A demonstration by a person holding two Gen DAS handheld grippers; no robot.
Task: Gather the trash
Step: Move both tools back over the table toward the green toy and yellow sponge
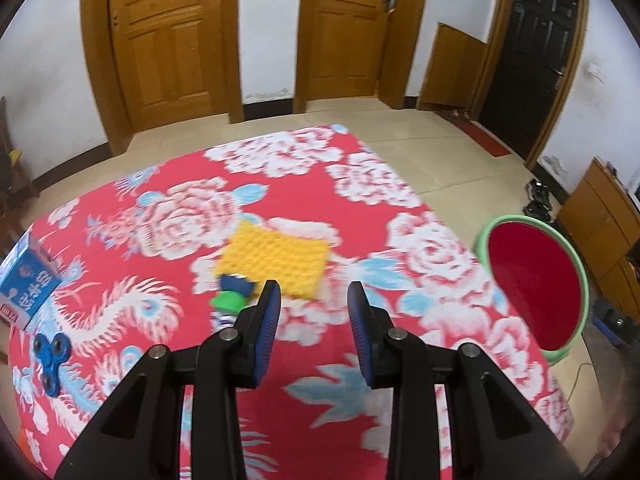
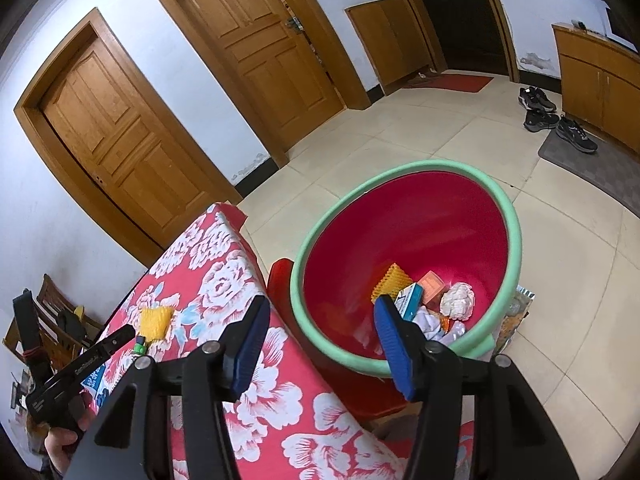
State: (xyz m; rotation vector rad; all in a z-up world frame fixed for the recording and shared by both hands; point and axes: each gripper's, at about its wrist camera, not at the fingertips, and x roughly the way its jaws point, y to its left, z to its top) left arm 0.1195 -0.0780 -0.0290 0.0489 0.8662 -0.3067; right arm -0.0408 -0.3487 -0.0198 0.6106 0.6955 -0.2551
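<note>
Hovering over the red flowered surface [image 1: 360, 208], we carry the left tongs [image 1: 314, 300] with their blue pads apart and nothing between them. Just ahead, near the frame's centre, lies a yellow bumpy sponge [image 1: 276, 260]; a small blue-and-green item [image 1: 232, 294], too blurred to name, touches its lower left edge. At far left sit a blue carton [image 1: 26, 280] and a blue fidget spinner [image 1: 50, 356], well apart from the sponge. We judge the sponge or its small neighbour to be the next pickup, hence the downward tilt of the tongs toward them.

Seen from the right wrist, the right tongs [image 2: 320, 328] stand apart and empty above the green-rimmed red bin [image 2: 516, 232], which occupies the frame's centre right, just beside the surface edge. Collected trash rests at its bottom: another yellow sponge [image 2: 392, 280], an orange packet [image 2: 432, 286], a teal box [image 2: 412, 300] and a crumpled white paper [image 2: 458, 300]. We judge the bin's closeness spares long carries.
</note>
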